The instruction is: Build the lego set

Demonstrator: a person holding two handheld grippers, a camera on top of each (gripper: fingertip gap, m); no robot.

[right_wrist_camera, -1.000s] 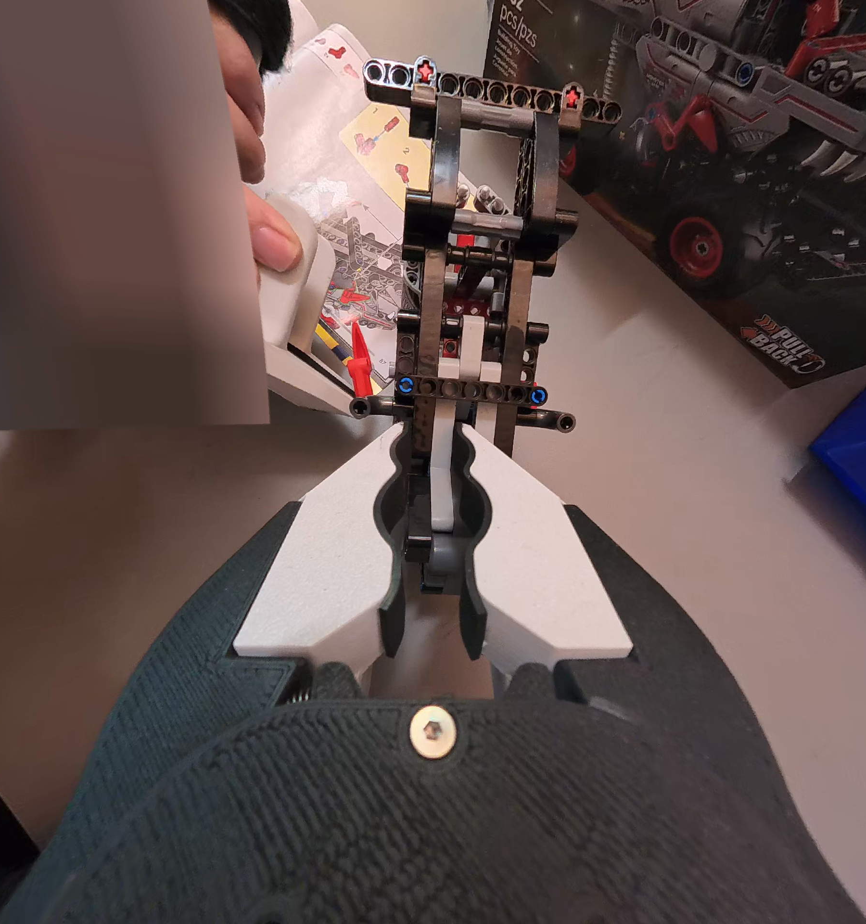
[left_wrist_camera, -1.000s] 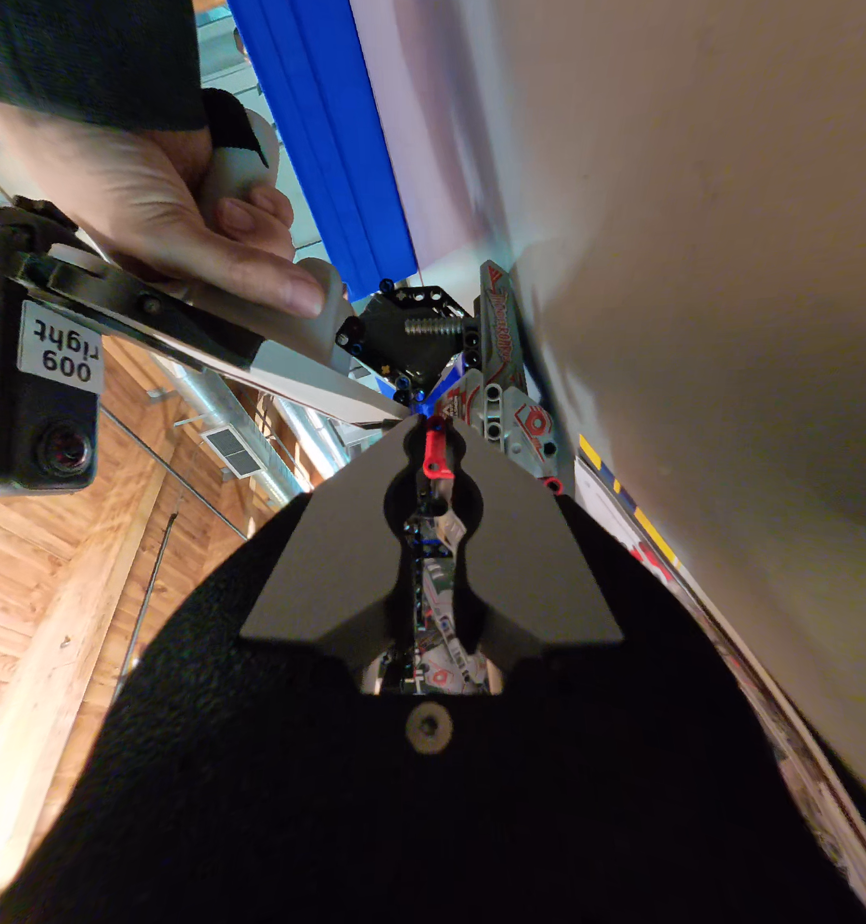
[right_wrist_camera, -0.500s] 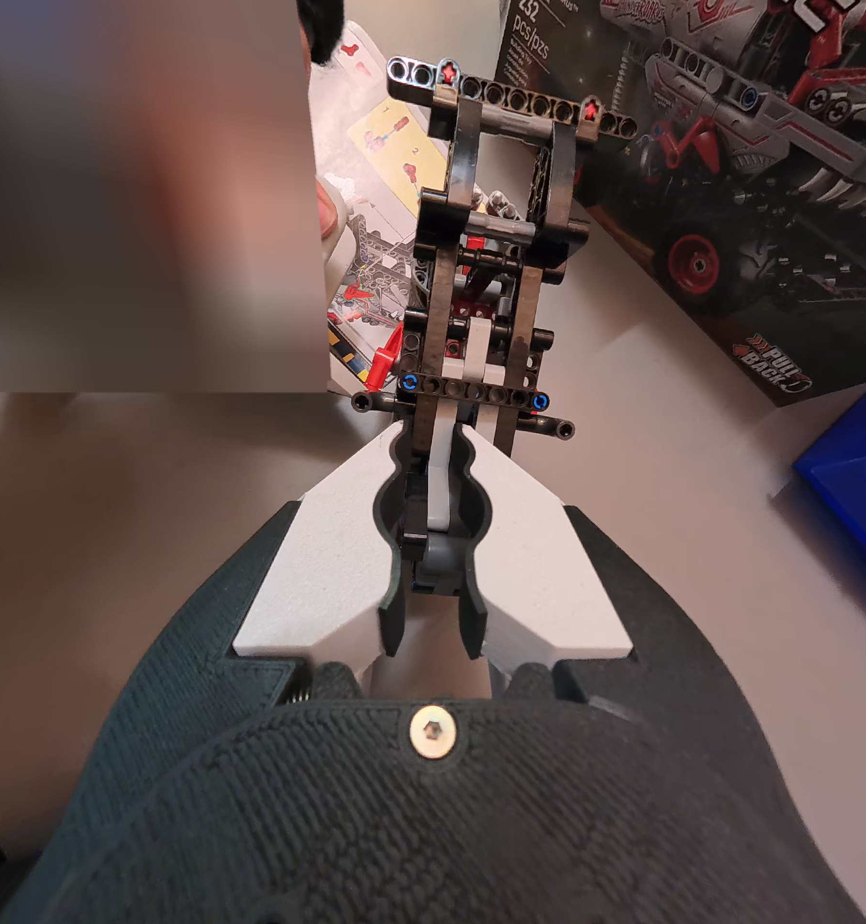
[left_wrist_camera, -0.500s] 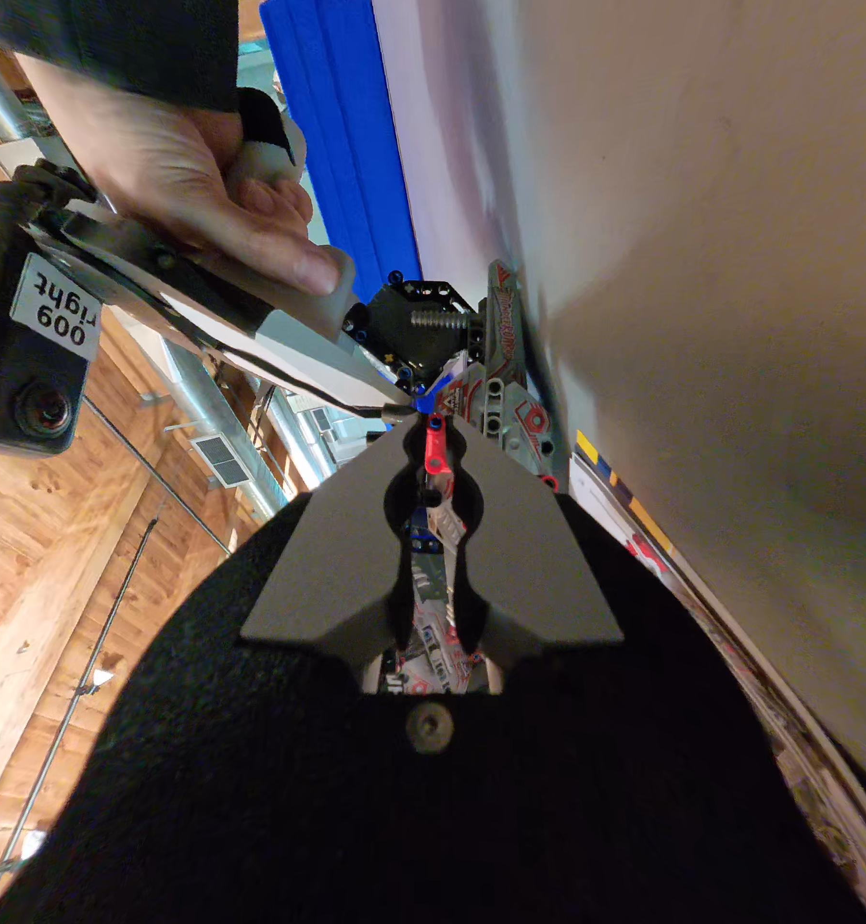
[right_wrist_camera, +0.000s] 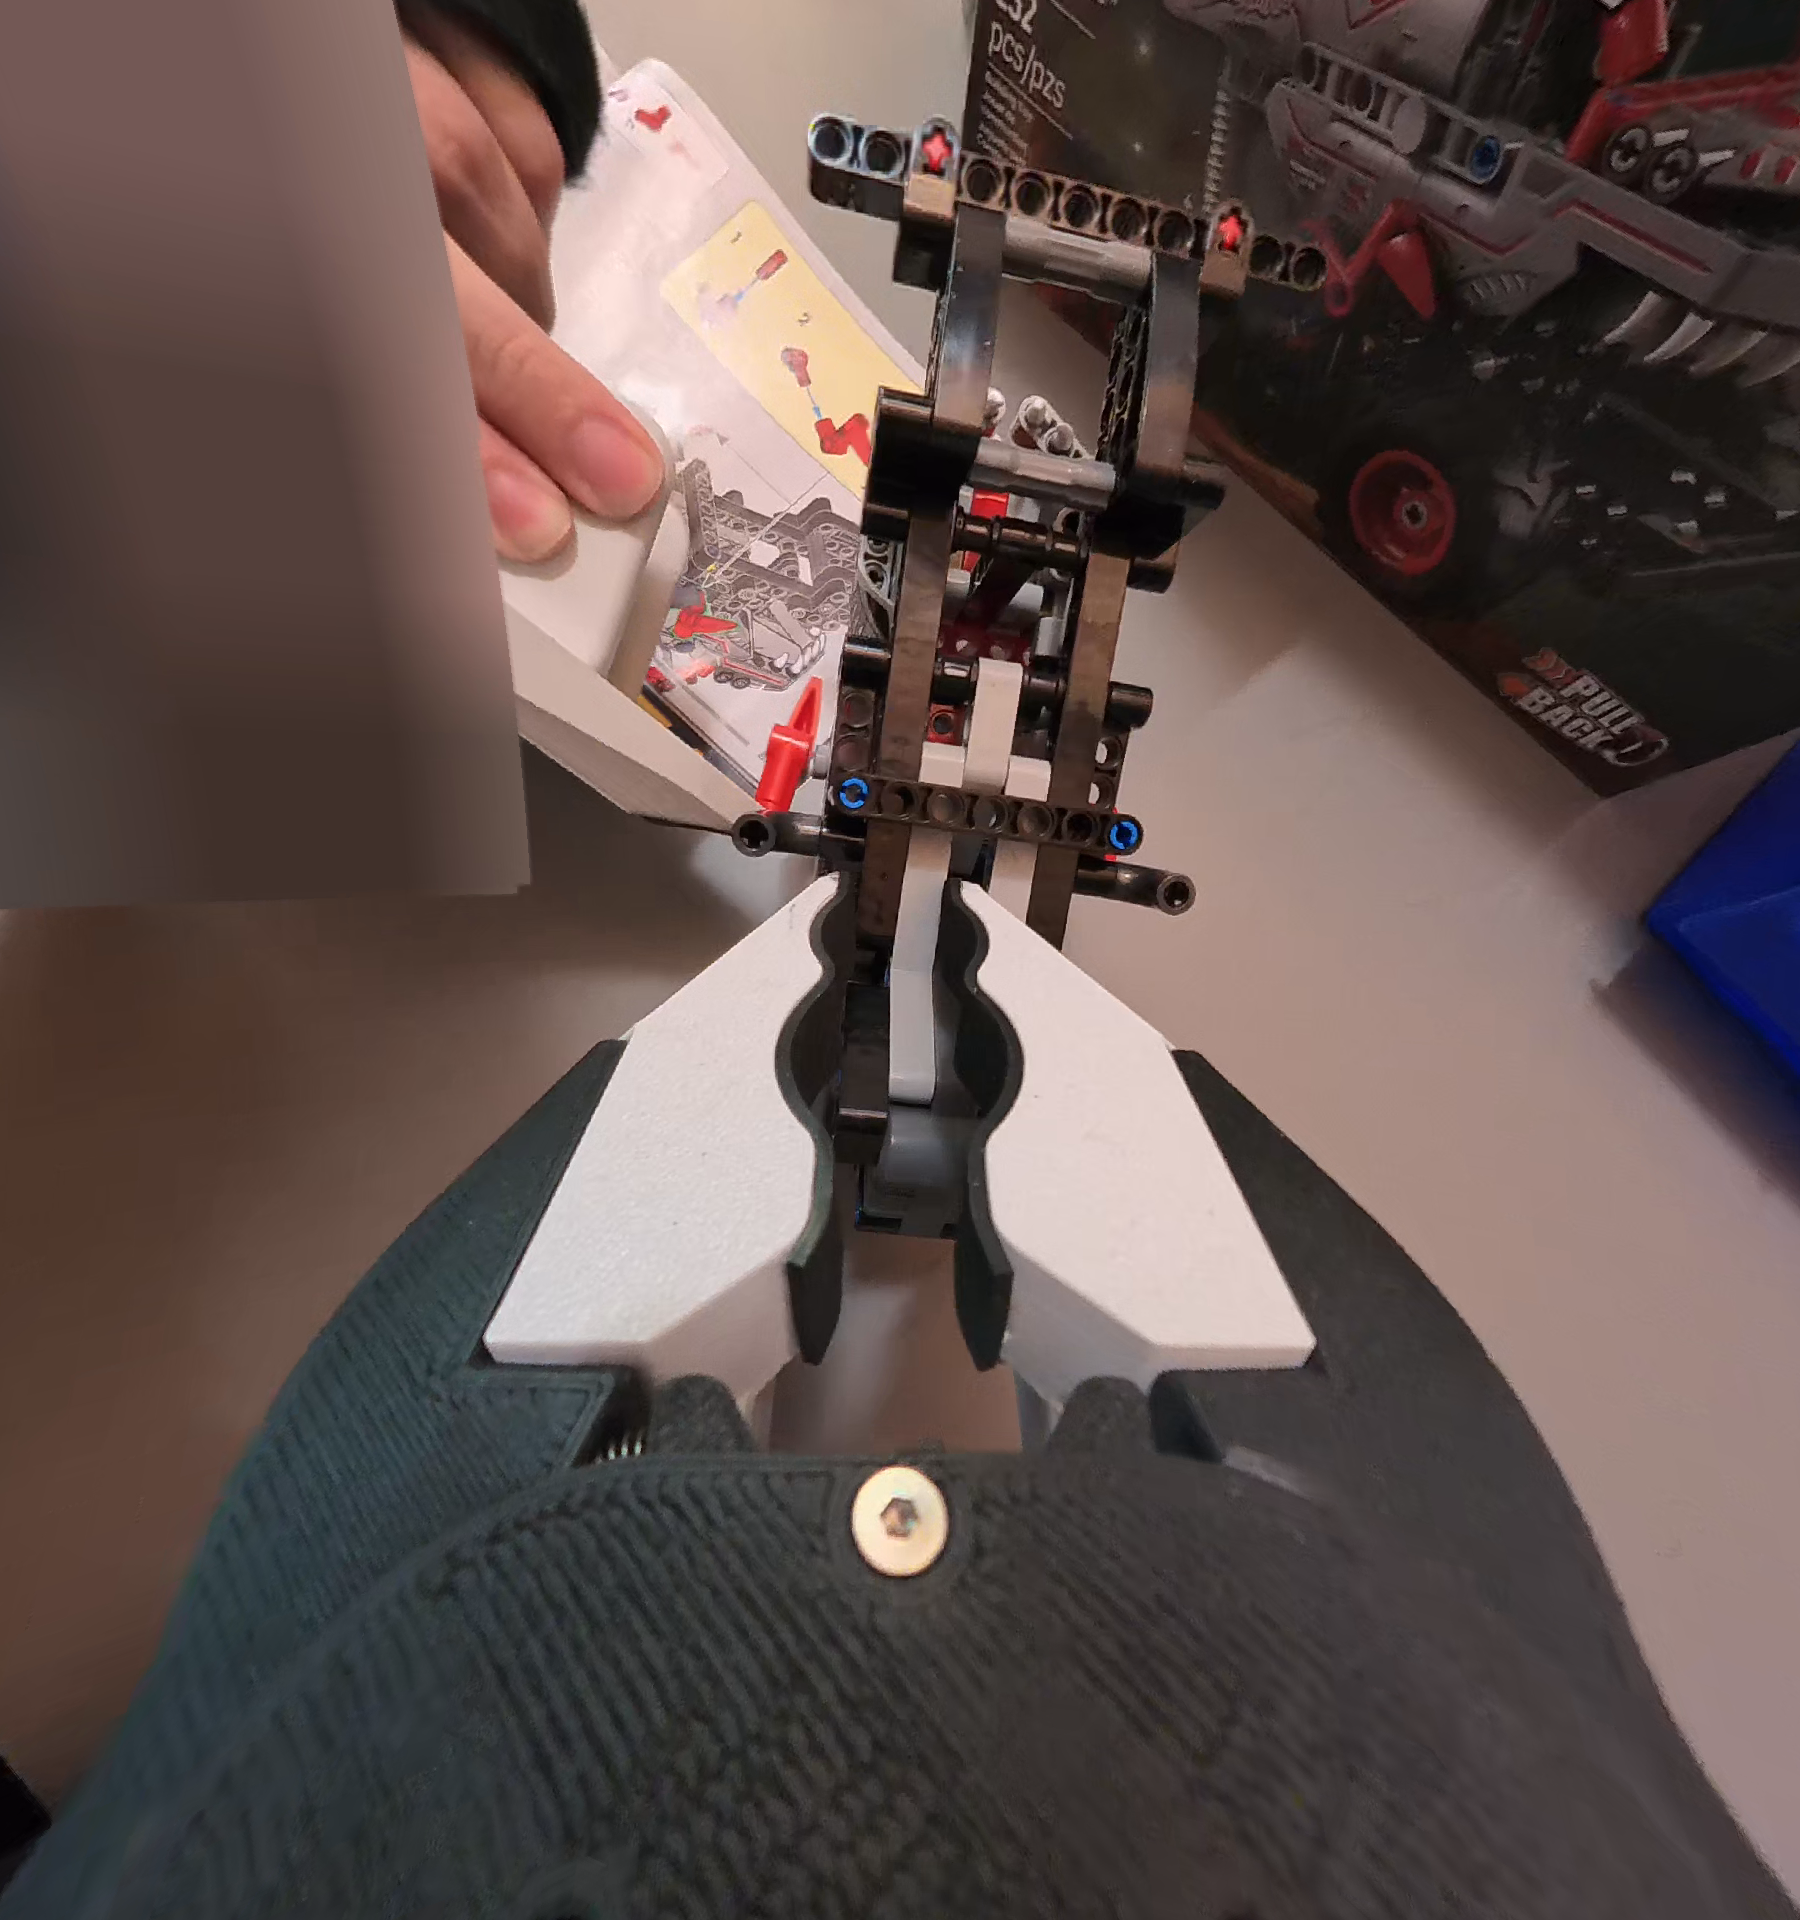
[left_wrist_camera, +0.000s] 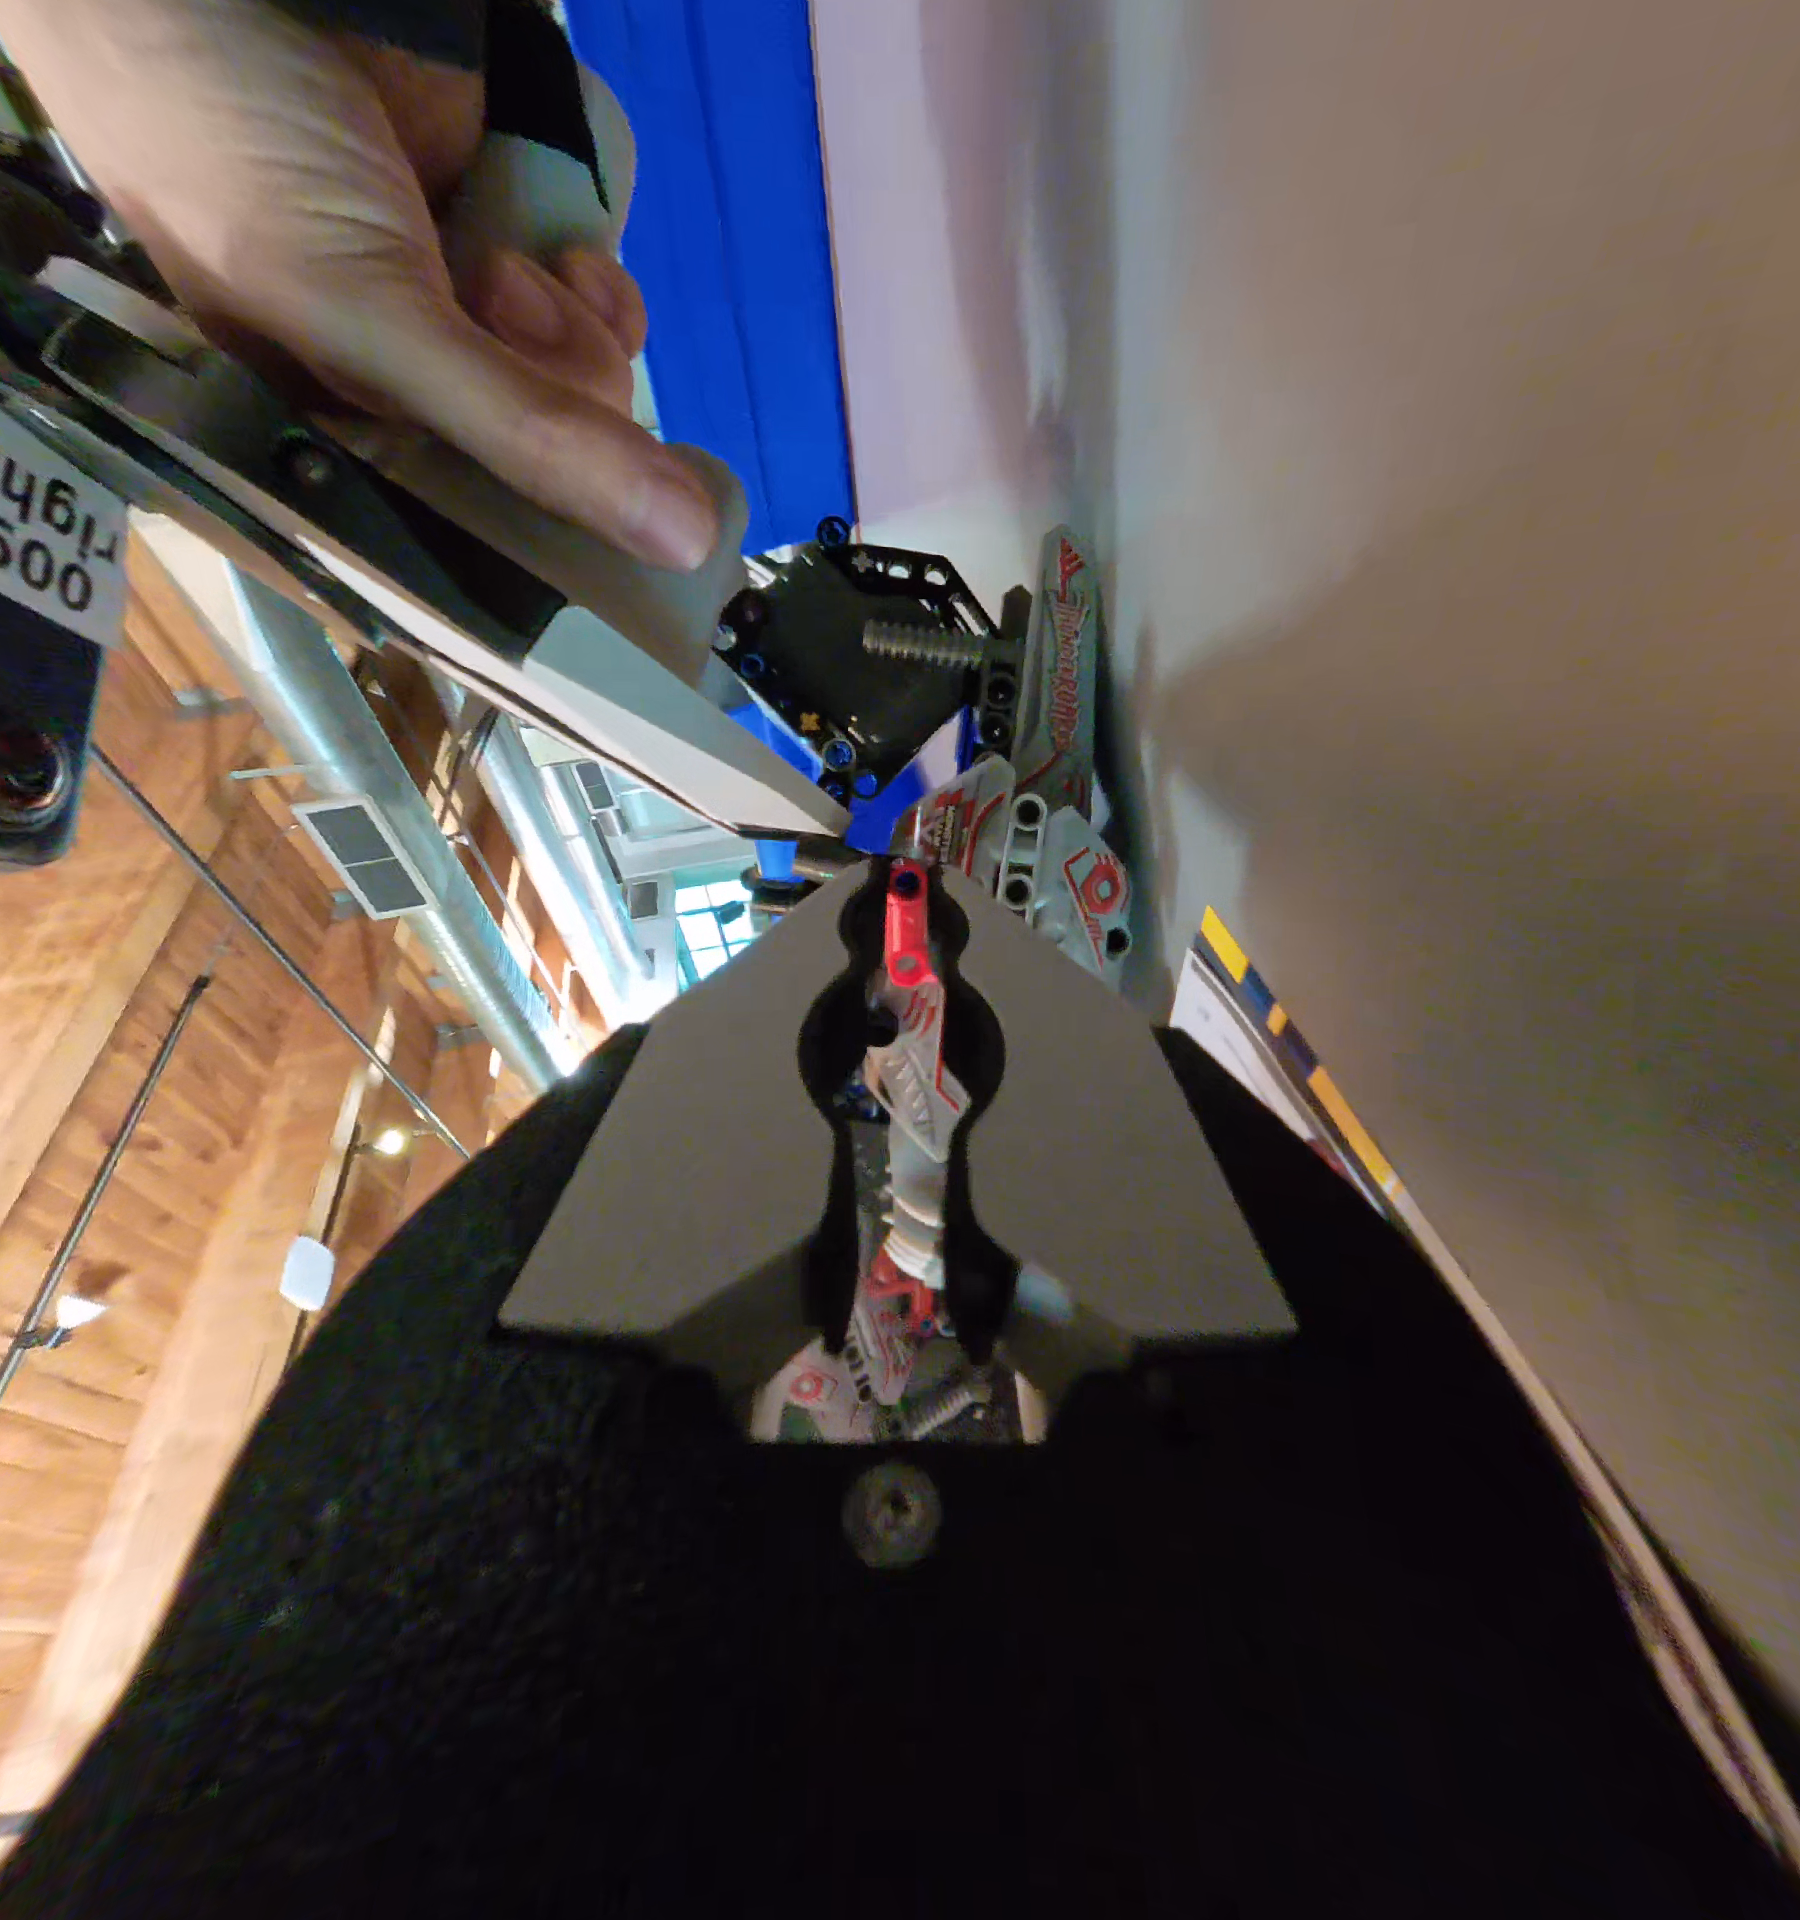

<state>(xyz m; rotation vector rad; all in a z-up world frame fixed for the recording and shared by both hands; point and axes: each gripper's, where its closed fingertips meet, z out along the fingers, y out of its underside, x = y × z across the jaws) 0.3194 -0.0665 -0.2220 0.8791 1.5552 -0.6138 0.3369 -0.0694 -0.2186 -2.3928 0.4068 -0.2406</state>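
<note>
The right gripper (right_wrist_camera: 901, 914) pinches the light, rigid but pull-apart black chassis frame (right_wrist_camera: 1000, 582) by its lower beams above the table, while the left gripper (left_wrist_camera: 901, 883) nips the tiny, slippery red connector (left_wrist_camera: 906, 930) against the frame's side.

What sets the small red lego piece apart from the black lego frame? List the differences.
The small red lego piece is a single bright part, while the black lego frame is an assembly of many beams, pins and axles. The red piece sits at the tips of the left hand-held gripper; the frame is clamped at its lower end by the right hand-held gripper and stands tall beyond it. Both are held clear of the table.
</note>
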